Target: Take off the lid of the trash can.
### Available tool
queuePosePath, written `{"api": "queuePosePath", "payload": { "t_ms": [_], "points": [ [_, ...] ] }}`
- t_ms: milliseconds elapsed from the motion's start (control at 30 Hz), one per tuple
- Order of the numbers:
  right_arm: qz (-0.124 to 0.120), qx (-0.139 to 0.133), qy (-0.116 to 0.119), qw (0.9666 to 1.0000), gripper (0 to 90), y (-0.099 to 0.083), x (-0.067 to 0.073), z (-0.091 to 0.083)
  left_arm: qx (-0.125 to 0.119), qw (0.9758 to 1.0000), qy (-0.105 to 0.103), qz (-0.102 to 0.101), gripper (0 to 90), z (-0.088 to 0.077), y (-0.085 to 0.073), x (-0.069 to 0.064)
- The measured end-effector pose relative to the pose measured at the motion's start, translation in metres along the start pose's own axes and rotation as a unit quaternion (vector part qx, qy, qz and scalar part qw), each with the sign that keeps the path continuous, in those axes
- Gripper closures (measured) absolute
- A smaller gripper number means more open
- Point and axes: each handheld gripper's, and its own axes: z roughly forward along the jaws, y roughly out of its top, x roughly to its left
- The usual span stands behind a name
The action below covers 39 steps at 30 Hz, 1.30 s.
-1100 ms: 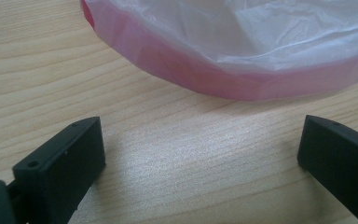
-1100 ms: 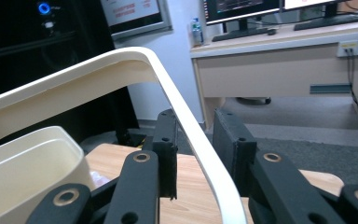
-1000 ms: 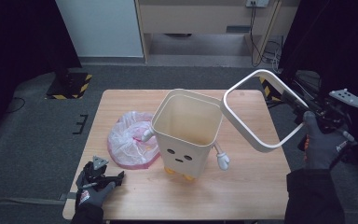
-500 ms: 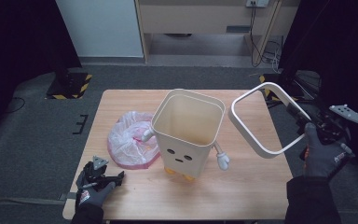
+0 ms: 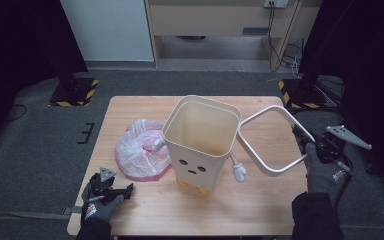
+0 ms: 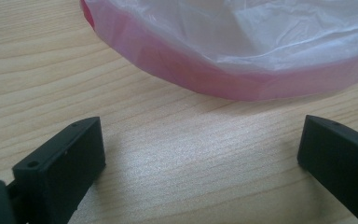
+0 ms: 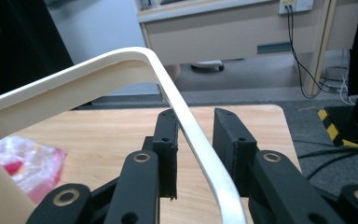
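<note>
Right now rt fingers point(image 7: 193, 140) clamping thin rail of cream frame point(image 5: 270, 142), frame tilting beside bin point(image 5: 200, 142), leaning toward its open top, long side running away from rt hand toward bin rim. Rt hand nearer frame. Lt fingers point(image 6: 200, 149) standing wide, gripping nothing, resting low on worktop point(image 6: 177, 172), pink bag point(image 6: 242, 56) just ahead.

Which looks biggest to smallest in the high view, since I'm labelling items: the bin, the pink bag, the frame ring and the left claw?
1. Cream bin, plainly largest.
2. Frame ring and pink bag: similar spread, too close to rank; the ring is raised nearer the camera.
3. Left claw, smallest.
</note>
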Motion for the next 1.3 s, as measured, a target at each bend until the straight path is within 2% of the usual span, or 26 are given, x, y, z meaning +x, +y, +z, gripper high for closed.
{"api": "queuePosePath", "payload": {
  "t_ms": [200,333,533,667,733,800,1000,1133,1300],
  "points": [
    [0.003,0.023,-0.019,0.9995,71.3,-0.028,-0.004,0.014,0.000,1.0000,0.000,0.000,0.0,0.000,0.000,0.000],
    [-0.001,0.050,-0.030,0.9983,71.3,-0.049,-0.006,0.024,0.000,1.0000,0.000,0.000,0.0,0.000,0.000,0.000],
    [0.002,0.084,-0.030,0.9960,71.4,-0.082,-0.005,0.035,0.000,1.0000,0.000,-0.001,0.0,0.000,0.000,0.000],
    [-0.008,0.111,-0.030,0.9933,72.1,-0.104,-0.002,0.041,0.000,1.0000,0.000,-0.001,0.0,0.000,0.000,0.000],
    [-0.003,0.120,-0.027,0.9924,72.1,-0.107,-0.005,0.041,0.000,1.0000,0.000,-0.001,0.0,0.000,0.000,0.000],
    [-0.010,0.127,-0.029,0.9914,72.0,-0.109,-0.004,0.041,0.000,1.0000,0.000,-0.001,0.0,0.000,0.000,0.000],
    [-0.041,0.168,-0.048,0.9837,72.1,-0.122,-0.007,0.046,0.001,1.0000,-0.001,0.000,0.0,0.000,0.000,0.000],
    [-0.032,0.181,-0.050,0.9817,73.2,-0.129,-0.011,0.044,0.001,1.0000,-0.001,0.000,0.0,0.000,0.000,0.000],
    [-0.038,0.198,-0.060,0.9776,74.0,-0.138,-0.017,0.040,-0.005,1.0000,-0.002,-0.003,2.3,0.000,0.000,0.000]
  ]
}}
